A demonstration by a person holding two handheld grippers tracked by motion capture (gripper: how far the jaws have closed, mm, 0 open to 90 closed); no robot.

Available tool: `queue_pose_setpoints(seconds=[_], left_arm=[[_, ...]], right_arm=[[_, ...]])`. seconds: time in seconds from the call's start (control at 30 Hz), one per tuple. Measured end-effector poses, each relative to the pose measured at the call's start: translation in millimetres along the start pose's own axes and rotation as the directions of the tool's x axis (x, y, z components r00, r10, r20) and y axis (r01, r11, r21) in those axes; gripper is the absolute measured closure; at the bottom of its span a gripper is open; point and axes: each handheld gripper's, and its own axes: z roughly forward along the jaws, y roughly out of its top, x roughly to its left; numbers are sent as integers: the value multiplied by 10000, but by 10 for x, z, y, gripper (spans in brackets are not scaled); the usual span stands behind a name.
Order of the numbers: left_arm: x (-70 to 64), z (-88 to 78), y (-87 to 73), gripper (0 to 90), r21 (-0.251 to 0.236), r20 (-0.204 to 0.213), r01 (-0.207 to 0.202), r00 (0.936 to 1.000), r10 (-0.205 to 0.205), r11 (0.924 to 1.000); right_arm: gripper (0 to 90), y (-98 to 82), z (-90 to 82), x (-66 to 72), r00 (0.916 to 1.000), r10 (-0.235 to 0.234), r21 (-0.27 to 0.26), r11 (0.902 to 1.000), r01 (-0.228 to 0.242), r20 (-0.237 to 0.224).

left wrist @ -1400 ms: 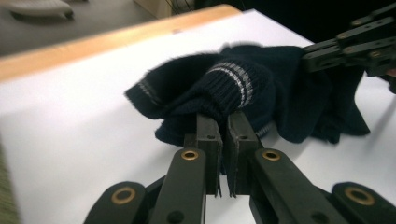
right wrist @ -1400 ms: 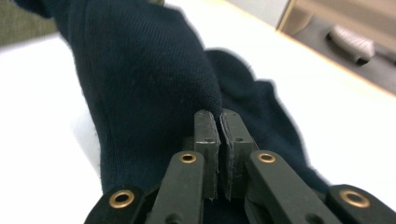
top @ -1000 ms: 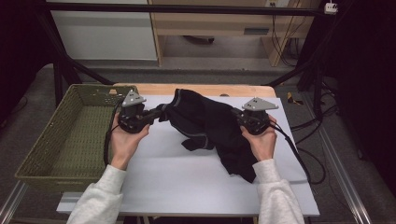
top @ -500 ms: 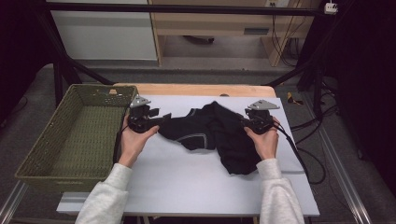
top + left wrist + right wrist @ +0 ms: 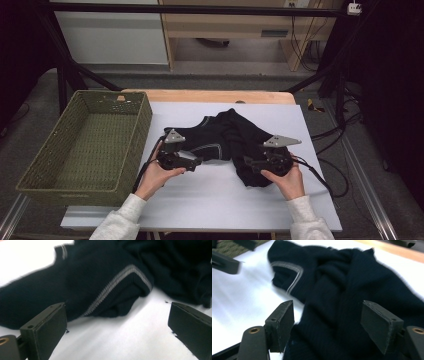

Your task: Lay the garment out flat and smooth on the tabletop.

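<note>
dark ribbed sweater (image 5: 227, 142) with grey trim lies crumpled; both tongs, left (image 5: 199, 161) and right (image 5: 248, 162), just spread, gripping nothing.

Light grey sleeves (image 5: 120, 222), black grippers with grey three-cornered plates (image 5: 281, 141).

We see even overhead light on the white table sheet (image 5: 200, 200), which nearly glares in both gripper views. The room's edges fall dark. Beyond the black jaws, the dark knitted garment with grey stripes (image 5: 100, 282) shows smeared, blurred outlines; its folds swallow detail. Shadows are faint.
</note>
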Motion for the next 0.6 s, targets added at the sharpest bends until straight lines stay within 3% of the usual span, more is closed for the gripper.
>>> queue_pose_setpoints(seconds=[0.1,0.3,0.47,0.6], left_arm=[[-61,127,-44,76,383,327,-86,9994,74,9992],[-155,354,-69,274,704,137,-360,9993,351,9969],[-163,493,-60,446,517,-166,-441,9988,450,9977],[-119,557,-78,618,253,-416,-410,9982,420,9988]], right_arm=[[276,-97,-9,97,9997,-145,222,9996,150,-214],[277,-221,71,237,9977,-463,708,9962,497,-489],[314,-270,180,272,9966,-712,1197,9899,756,-402],[412,-298,247,279,9956,-895,1286,9874,925,-292]])
